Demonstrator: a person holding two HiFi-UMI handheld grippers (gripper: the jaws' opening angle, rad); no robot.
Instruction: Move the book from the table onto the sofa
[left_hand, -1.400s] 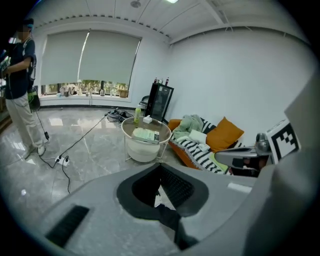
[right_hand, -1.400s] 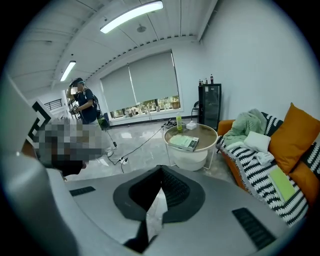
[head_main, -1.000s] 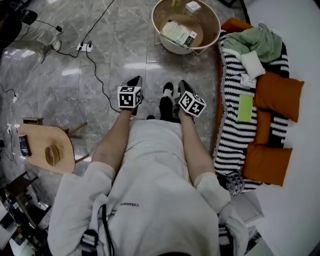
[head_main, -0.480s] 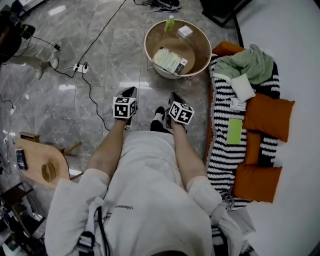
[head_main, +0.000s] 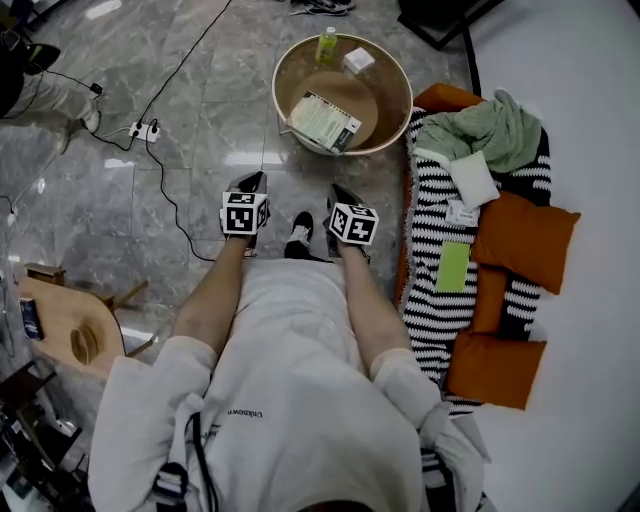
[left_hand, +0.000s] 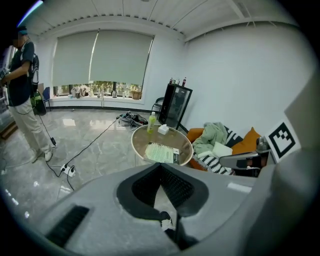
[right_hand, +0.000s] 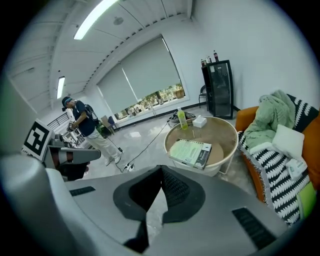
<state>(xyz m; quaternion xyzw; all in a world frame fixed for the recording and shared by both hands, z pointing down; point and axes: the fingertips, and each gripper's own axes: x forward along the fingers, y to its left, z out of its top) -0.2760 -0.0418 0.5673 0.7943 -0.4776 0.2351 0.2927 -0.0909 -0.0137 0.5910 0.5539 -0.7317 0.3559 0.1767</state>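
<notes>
The book (head_main: 322, 120) lies flat on the round table (head_main: 388, 82), towards its near left edge, with a green bottle (head_main: 326, 45) and what looks like a small white box (head_main: 357, 60) at the far side. The sofa (head_main: 428, 300) stands just right of the table, draped in a striped blanket and carrying orange cushions (head_main: 525, 238) and a green cloth (head_main: 498, 128). The left gripper (head_main: 252, 181) and right gripper (head_main: 340, 191) hang side by side over the marble floor (head_main: 190, 130), well short of the table, both pointing towards it. Each has its jaws pressed together with nothing between them.
</notes>
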